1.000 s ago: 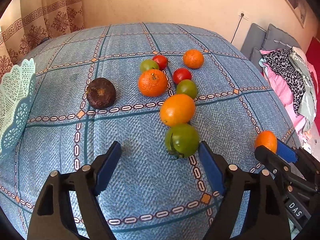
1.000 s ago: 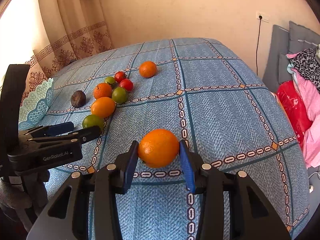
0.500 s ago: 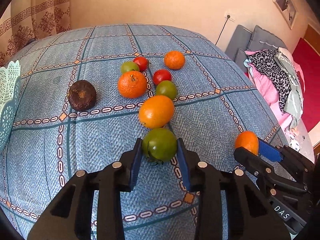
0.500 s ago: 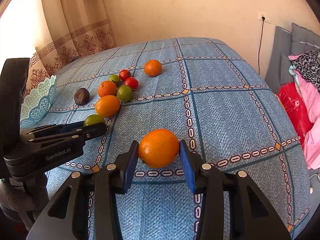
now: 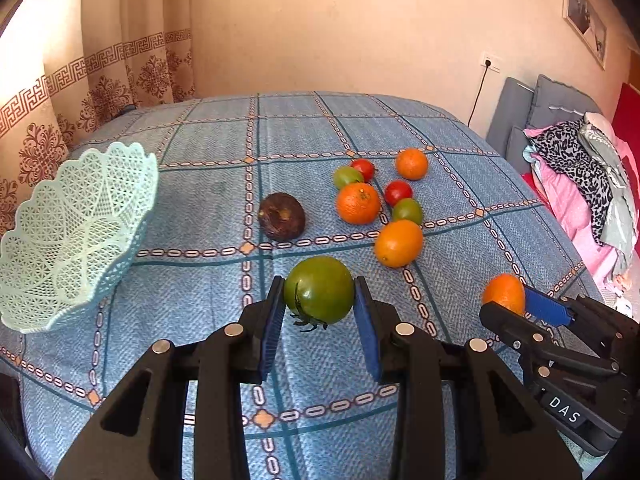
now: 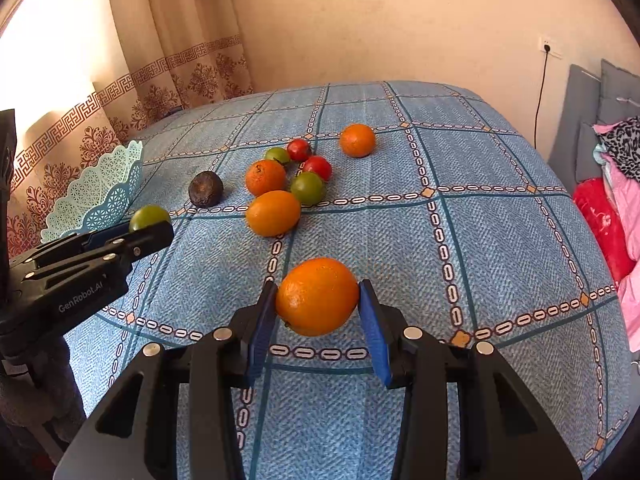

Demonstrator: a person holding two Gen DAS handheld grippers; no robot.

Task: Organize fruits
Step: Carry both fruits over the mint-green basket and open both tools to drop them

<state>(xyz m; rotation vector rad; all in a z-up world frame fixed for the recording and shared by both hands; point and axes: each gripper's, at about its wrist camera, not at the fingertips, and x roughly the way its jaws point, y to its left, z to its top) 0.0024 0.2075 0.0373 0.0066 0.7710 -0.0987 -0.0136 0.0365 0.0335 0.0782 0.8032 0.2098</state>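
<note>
Basket (image 5: 76,224), pale green lattice plastic, sits at the left edge of the bed (image 5: 200,208), tilted, nothing inside that shows. Bed carries a blue cover with a chain-pattern grid.

Left gripper (image 5: 320,312) is clamped on a green tomato (image 5: 319,289), blue pads pressed to both sides, stem end facing down toward the camera. From the right wrist view the tomato is raised off the cover, near the basket's rim.

Dark brown fruit (image 5: 281,217) lies alone on the cover, between the basket and the main cluster, apart from both.

Cluster around the middle of the bed: small green tomato (image 5: 348,177) touching a red one (image 5: 363,169) at the far side; mandarin (image 5: 358,203) just in front of them; second red tomato (image 5: 398,192) with another green tomato (image 5: 407,211) beside it; large orange (image 5: 398,243) nearest, close under that green tomato. A lone mandarin (image 5: 411,164) sits farther back to the right, a little apart from the rest.

Right gripper (image 6: 318,312) is closed on an orange (image 6: 317,296), pads gripping both sides, fruit held clear of the cover toward the near right part of the bed.

Off the right edge: grey cushions and a heap of pink and patterned clothes (image 5: 580,184).
</note>
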